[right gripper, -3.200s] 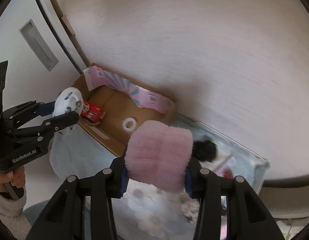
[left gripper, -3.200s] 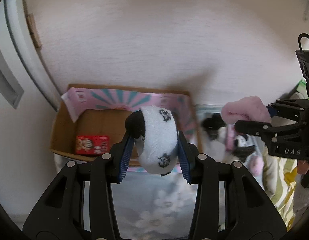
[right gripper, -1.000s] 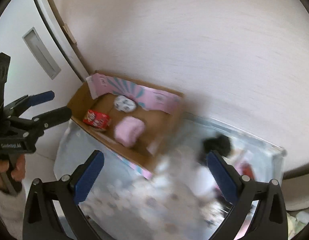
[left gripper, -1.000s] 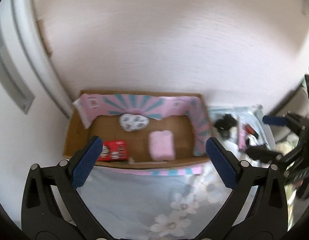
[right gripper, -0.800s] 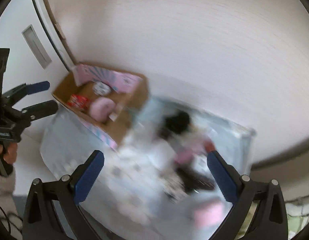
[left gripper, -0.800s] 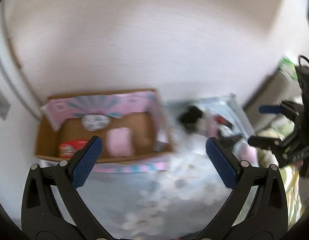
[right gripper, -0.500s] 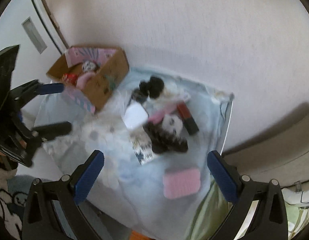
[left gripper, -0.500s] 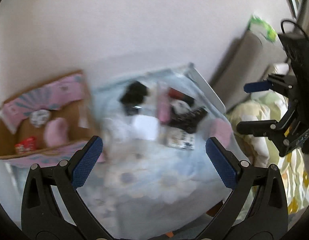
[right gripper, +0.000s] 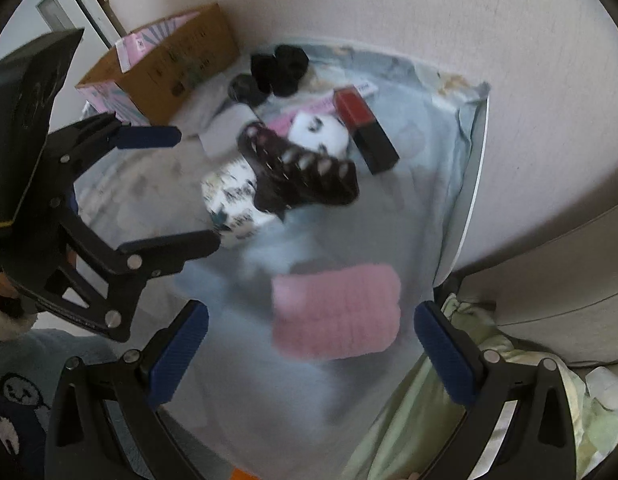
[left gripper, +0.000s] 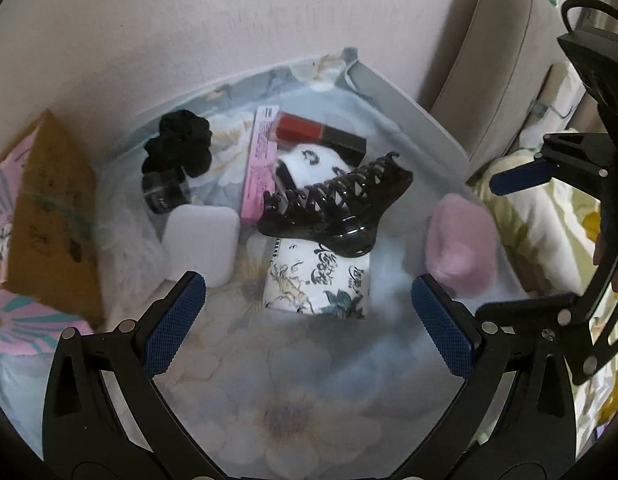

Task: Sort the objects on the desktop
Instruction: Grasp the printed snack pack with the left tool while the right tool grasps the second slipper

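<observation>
Both grippers hang empty, fingers apart. The right gripper (right gripper: 311, 354) frames the pink plush roll (right gripper: 336, 311): soft, light, squashy, so I'd pinch across its middle.

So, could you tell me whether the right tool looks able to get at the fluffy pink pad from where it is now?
Probably yes: the right tool is open, the fluffy pink pad lies alone on the cloth right ahead of it, and nothing rests on or against it.

Fluffy pink pad (right gripper: 336, 311) flat on floral cloth, black claw clip (left gripper: 336, 204) atop clutter.
</observation>
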Tool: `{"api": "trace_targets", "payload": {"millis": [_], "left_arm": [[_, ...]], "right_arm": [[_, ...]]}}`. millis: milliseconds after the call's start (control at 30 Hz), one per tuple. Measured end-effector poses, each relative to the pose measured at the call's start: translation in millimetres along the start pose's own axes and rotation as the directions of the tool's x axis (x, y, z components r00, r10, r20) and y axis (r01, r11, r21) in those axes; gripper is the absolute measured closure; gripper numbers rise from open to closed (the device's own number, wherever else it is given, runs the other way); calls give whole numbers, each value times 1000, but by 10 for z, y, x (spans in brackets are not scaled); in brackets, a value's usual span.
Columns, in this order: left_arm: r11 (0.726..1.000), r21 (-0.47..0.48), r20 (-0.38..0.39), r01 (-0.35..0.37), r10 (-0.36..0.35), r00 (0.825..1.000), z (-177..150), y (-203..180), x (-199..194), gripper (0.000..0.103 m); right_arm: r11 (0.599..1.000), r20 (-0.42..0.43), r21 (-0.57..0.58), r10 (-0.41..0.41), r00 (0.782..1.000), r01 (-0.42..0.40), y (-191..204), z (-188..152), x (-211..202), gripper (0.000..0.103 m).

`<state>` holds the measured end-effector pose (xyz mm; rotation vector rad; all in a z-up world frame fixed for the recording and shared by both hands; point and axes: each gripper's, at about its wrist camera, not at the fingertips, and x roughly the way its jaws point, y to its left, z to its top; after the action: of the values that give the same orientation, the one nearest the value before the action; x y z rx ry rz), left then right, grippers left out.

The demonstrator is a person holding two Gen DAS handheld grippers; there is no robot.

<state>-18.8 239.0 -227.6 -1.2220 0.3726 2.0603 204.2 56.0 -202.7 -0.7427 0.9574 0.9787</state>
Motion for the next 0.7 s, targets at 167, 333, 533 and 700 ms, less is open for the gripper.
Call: {"api": "trace_targets", "payload": {"millis": [167,333,533,700], "left_arm": [[1000,2,-22,-19,19,1000,-5,41,230,1],[1000,-5,-31,-15,15,999,-46,43,368,2],[1000,5,-37,-20,20,999,-51,-11,397,25],[999,28,-41,-32,33,999,-61,-59,388,42]], "right_arm": [[1000,7,-30,4,1000,-3,-70,-28,112,1],[999,17,-46,16,1000,-15,-137,-28,170,7],[998,-6,-64,9,1000,-9,-169,-46,277,31],[997,-10,-75,13,1000,-14,-176,-63,295,41]]}}
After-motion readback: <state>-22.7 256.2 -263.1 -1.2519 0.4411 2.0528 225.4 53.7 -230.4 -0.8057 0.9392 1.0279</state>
